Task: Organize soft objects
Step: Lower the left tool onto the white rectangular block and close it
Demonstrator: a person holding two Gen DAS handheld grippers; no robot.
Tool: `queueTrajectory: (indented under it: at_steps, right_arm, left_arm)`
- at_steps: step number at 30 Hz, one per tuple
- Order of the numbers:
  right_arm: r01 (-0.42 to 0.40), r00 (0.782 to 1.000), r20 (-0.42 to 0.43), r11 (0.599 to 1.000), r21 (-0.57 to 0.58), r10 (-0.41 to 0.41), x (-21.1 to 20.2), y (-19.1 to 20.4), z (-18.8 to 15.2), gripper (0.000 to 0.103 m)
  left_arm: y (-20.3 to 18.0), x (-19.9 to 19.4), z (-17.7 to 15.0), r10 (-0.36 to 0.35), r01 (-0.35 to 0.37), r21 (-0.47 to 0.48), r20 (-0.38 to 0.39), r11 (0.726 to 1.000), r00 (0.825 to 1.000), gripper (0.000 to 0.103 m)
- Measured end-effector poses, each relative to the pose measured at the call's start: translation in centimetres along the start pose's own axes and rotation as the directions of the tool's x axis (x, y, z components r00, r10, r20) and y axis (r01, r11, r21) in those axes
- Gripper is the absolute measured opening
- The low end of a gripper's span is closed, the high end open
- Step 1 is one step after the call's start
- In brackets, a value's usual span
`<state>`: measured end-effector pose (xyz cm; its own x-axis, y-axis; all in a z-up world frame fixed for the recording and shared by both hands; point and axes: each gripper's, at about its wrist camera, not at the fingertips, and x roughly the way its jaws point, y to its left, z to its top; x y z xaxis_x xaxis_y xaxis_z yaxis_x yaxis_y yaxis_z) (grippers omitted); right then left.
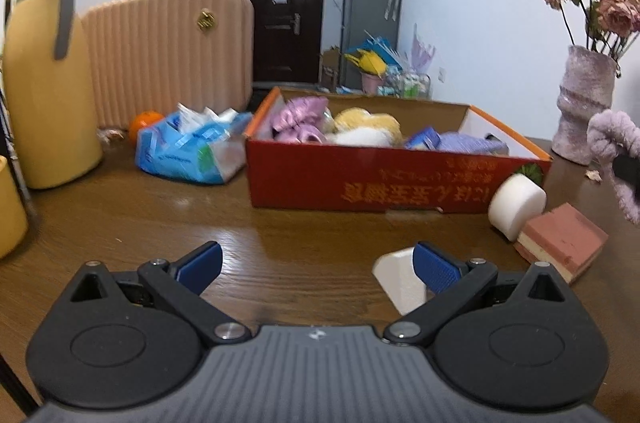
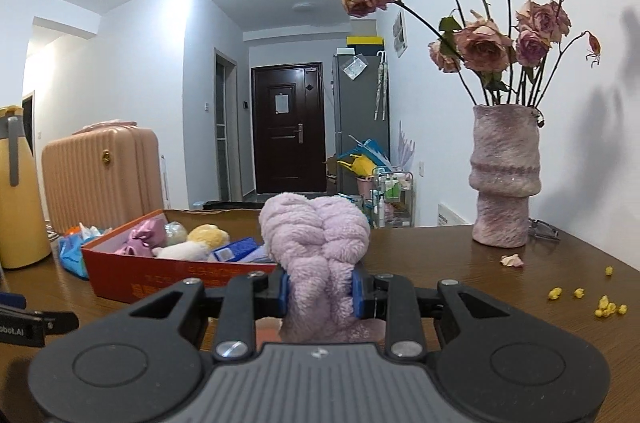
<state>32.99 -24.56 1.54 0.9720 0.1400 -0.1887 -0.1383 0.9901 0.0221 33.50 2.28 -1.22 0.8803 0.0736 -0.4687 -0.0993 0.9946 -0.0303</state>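
Starting at my far left, a yellow jug (image 1: 48, 79) and a blue tissue pack (image 1: 188, 147) are sitting on the counter (image 1: 160, 231), and I am treating them as bystanders rather than part of the sorting. Ahead of my left gripper (image 1: 316, 265), whose fingers are standing wide apart with nothing between them, the red box (image 1: 360, 183) is already holding several soft things: a pink bow, a yellow plush, a white plush and something lilac at its right end, so I am judging the job well under way. Just beside my left gripper's right finger a white foam wedge (image 1: 396, 283) is lying on the counter, and further right a white foam cylinder (image 1: 516, 203) is leaning against the box front, touching a pink sponge block (image 1: 560, 243); those three are still waiting outside. My right gripper (image 2: 322, 293) is clamped on a lilac plush braid (image 2: 316, 235), holding it up off the counter to the right of the box and not yet over it. The braid is blocking what lies directly ahead of that gripper, its lower end is hiding behind the gripper body, and the box's far right corner is cut off. Beyond, to the right, the vase (image 2: 504, 179) is standing well clear.
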Motion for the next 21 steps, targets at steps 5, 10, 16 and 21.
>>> queueTrajectory:
  at_steps: [5, 10, 16, 21]
  right_arm:
    - [0.014, 1.000, -0.007, 1.000, 0.000, -0.014, 0.2, -1.4, -0.1, 0.028]
    - [0.018, 1.000, -0.015, 1.000, -0.007, -0.018, 0.3, -2.3, -0.3, 0.028]
    - [0.015, 0.999, -0.035, 1.000, 0.002, -0.015, 0.5, -2.6, -0.6, 0.028]
    - [0.018, 0.999, -0.045, 1.000, -0.003, -0.018, 0.6, -2.5, -0.9, 0.028]
  left_arm:
    - [-1.4, 1.0, -0.2, -0.040, 0.041, 0.002, -0.055, 0.999, 0.998, 0.103]
    - [-3.7, 1.7, -0.4, -0.058, 0.061, 0.041, -0.069, 0.997, 0.996, 0.103]
    - [-5.7, 2.8, -0.3, -0.035, 0.041, 0.069, -0.084, 0.997, 0.996, 0.103]
    - [-6.2, 4.2, 0.0, -0.013, 0.017, 0.034, -0.130, 0.999, 0.991, 0.092]
